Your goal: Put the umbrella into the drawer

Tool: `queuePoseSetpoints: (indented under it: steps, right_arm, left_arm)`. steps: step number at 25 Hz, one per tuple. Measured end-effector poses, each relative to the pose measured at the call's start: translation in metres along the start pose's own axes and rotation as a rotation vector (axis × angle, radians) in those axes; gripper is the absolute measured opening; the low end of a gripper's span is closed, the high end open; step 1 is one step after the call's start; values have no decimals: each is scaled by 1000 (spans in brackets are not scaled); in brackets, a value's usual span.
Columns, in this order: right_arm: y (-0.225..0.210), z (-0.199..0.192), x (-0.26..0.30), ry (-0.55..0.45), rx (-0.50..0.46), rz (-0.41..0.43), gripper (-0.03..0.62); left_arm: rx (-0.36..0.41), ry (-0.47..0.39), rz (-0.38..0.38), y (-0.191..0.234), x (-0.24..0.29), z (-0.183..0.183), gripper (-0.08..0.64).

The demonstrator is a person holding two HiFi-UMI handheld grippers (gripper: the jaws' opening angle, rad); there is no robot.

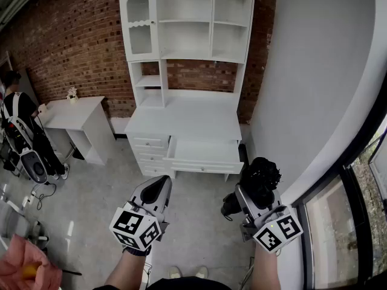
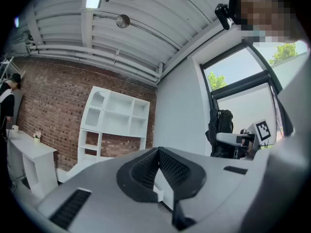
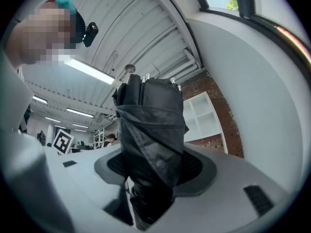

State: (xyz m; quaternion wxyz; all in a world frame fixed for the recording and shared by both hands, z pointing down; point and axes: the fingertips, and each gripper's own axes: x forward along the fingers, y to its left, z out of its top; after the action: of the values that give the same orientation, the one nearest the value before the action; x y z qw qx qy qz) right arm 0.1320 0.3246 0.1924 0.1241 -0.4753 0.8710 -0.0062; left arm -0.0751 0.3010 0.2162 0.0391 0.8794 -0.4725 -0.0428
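Umbrella (image 1: 261, 177), black and folded, is clamped in the right gripper (image 1: 243, 197) and is not in the drawer. In the head view it hangs over the floor, to the right of the drawer's front corner and nearer to the camera. In the right gripper view the umbrella's crumpled canopy (image 3: 150, 130) stands up between the two pads with its rib tips at the top. The jaws sit wide around it and press on both sides.

A brick wall (image 1: 66, 35) fills the back of the room. A plain white wall (image 1: 314, 71) runs down the right, with a window (image 1: 344, 222) at its near end. The grey floor (image 1: 91, 186) spreads below.

Against the brick stands a white desk (image 1: 184, 122) with an open-shelved hutch (image 1: 187, 23) on top. A smaller white side table (image 1: 69, 113) stands to its left. Beside that, at the picture's left edge, is a person (image 1: 15, 110) in dark clothes.

The drawer (image 1: 202, 151), the wide one under the desk top, is pulled out toward the camera. The narrow drawers (image 1: 150, 154) stacked to its left are closed.

The left gripper (image 1: 158, 189) is held over the floor about level with the right one. It is well apart from it and points toward the desk. In the left gripper view, the left gripper (image 2: 158, 154) has its jaws closed tip to tip with nothing between them.
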Motion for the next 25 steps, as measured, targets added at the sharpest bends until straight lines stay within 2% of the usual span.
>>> queuePoseSetpoints:
  steps: [14,22,25]
  right_arm:
    - [-8,3,-8,-16,44,8,232]
    - [-26,4,-12,-31,78,21,232]
    - [-35,15,-6,-29,81,23,232]
  left_arm:
    - [14,4,5,-13,0,1,6]
    - [28,-1,21,-23,11,0,6]
    - [29,-1,24,-24,22,11,6]
